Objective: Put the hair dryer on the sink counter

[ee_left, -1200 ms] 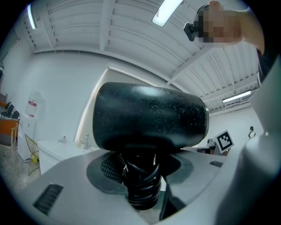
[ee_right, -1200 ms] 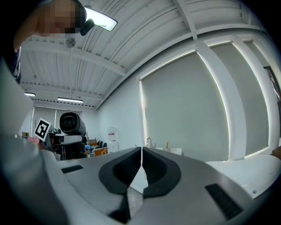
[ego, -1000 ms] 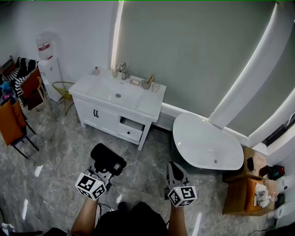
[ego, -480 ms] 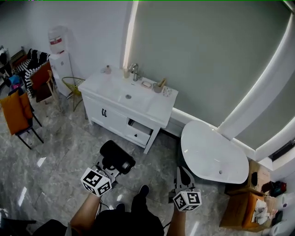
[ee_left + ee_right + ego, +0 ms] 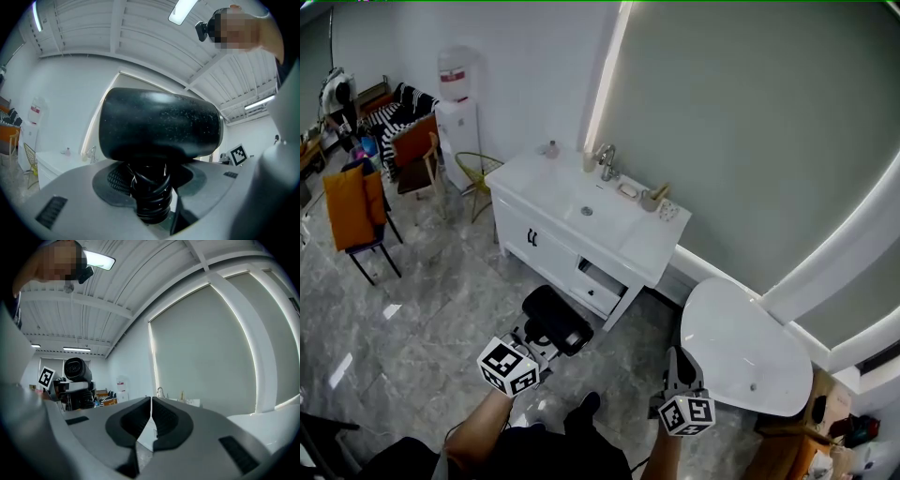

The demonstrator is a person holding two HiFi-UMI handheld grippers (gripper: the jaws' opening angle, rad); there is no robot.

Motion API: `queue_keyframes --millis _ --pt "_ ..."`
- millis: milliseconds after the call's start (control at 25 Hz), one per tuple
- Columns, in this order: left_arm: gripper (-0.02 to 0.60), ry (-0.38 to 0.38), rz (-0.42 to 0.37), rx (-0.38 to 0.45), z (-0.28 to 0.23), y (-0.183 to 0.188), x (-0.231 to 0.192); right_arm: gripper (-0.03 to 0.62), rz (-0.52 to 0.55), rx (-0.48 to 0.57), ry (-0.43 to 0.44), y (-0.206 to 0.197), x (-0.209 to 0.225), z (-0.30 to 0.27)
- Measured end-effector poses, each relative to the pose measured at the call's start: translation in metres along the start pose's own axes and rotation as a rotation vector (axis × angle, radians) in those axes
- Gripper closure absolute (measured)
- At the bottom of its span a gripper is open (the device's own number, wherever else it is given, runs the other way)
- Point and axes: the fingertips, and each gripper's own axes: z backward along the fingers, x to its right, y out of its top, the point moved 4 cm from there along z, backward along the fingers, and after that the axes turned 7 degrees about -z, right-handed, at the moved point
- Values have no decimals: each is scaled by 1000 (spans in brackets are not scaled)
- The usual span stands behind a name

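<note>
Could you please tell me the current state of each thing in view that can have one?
hair dryer: held off the floor, cord coiled round its handle, not yet on the sink counter.
left hand-held gripper: shut on the hair dryer's handle.
right hand-held gripper: shut, nothing between its jaws.
vanity drawer: pulled partly open.
cabinet doors: shut.

White freestanding bathtub (image 5: 741,345) on grey marble floor (image 5: 422,309), with water dispenser (image 5: 457,112) against the far wall, orange-draped chair (image 5: 352,202) and yellow wire stool (image 5: 478,173) close by, beside a glowing vertical light strip (image 5: 607,66).
</note>
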Motion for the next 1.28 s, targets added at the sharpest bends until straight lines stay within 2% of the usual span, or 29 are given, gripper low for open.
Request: queue_keyframes --millis 400,840,1080,1280 --pt "367 19 5 -1 -64 -8 -15 563 12 -23 11 11 59 -54" --pt "367 125 8 38 -153 -4 -32 563 22 -45 111 46 134 -138" --pt "367 143 8 21 -171 2 -39 563 23 -52 144 60 139 -165" --pt "367 118 12 16 -191 0 -55 563 9 -45 130 61 143 -182"
